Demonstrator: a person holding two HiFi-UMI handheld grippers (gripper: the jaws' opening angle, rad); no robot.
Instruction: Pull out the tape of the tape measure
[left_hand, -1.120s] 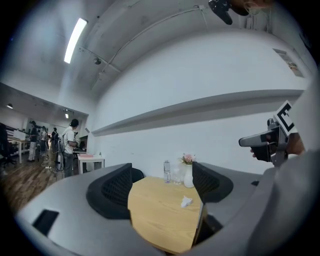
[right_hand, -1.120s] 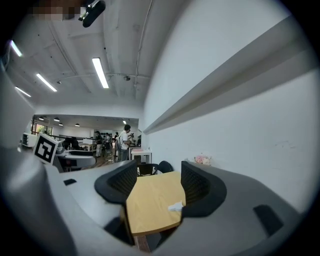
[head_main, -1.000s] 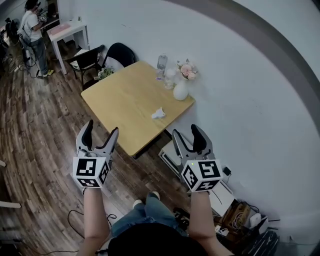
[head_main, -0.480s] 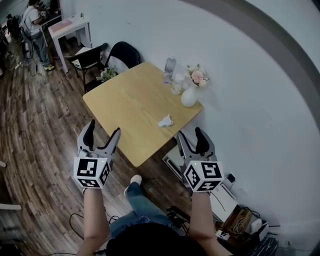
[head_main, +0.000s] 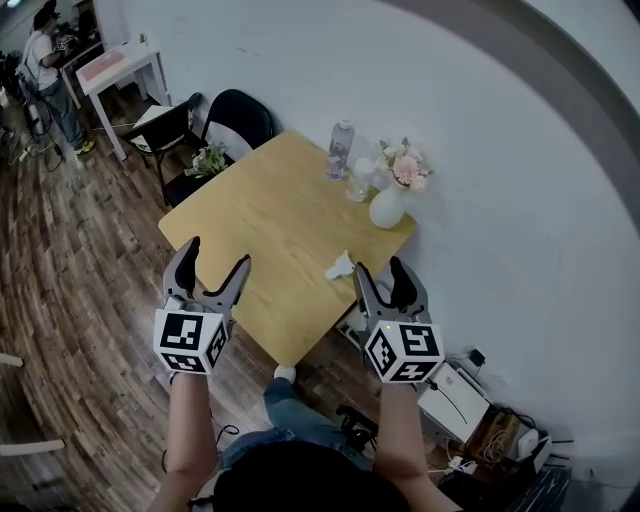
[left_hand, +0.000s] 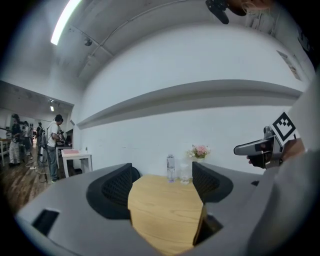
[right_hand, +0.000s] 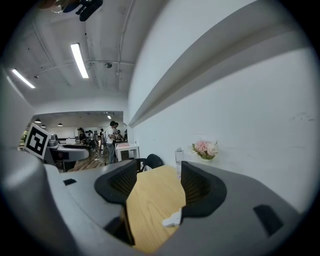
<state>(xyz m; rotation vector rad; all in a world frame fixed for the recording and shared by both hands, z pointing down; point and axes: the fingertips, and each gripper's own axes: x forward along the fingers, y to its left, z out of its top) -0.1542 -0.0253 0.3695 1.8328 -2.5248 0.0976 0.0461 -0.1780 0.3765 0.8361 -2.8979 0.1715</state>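
We find the left gripper (head_main: 216, 254) and right gripper (head_main: 380, 266) both released and empty, at the table's (head_main: 270, 230) near edges. The tape measure (head_main: 340, 266) lies on the table's right edge, just beside the right gripper; its form is indistinct.

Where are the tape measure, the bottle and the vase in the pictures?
tape measure (head_main: 340, 266), head view, middle of its white case.
bottle (head_main: 342, 152), head view, its clear body.
vase (head_main: 387, 210), head view, its white belly.
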